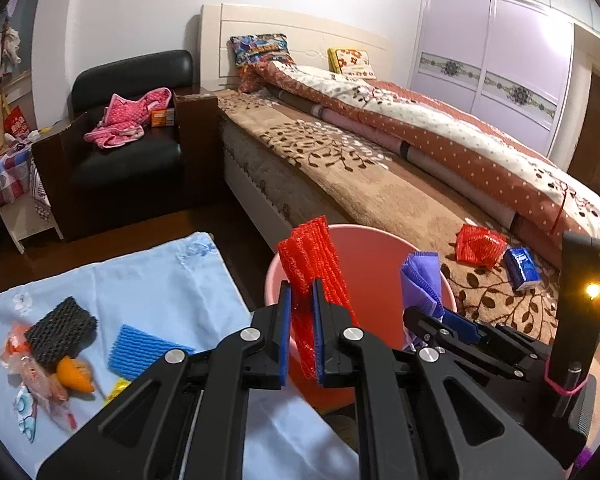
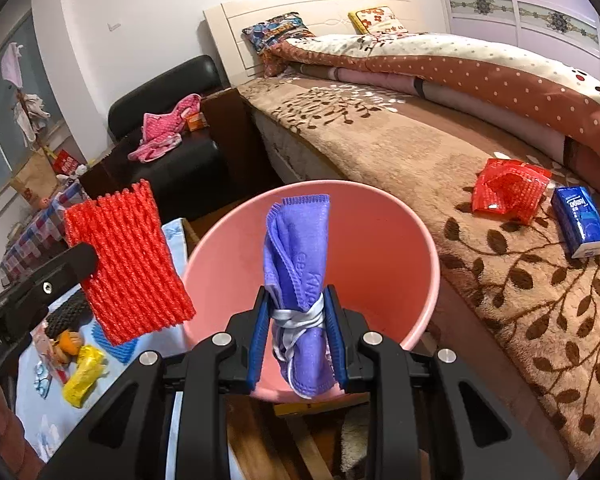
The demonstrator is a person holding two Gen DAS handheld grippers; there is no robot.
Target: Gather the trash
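Observation:
My left gripper point(image 1: 303, 292) is shut on a red foam net sleeve point(image 1: 314, 256), held upright at the near rim of the pink bin point(image 1: 364, 248). In the right wrist view that red sleeve point(image 2: 126, 264) hangs beside the bin's left rim. My right gripper point(image 2: 298, 300) is shut on a folded purple face mask point(image 2: 296, 248) over the mouth of the pink bin point(image 2: 380, 248). The left wrist view shows the right gripper point(image 1: 440, 316) and purple mask point(image 1: 422, 280) at the bin's right side. Another red net point(image 2: 508, 190) lies on the bed.
A pale blue cloth point(image 1: 160, 280) left of the bin carries a black foam net point(image 1: 60, 330), a blue foam net point(image 1: 140, 346), orange peel point(image 1: 74, 374) and a yellow wrapper point(image 2: 82, 372). A blue tissue pack point(image 2: 578, 222) lies on the bed blanket point(image 2: 420, 152). A black armchair point(image 1: 128, 136) stands behind.

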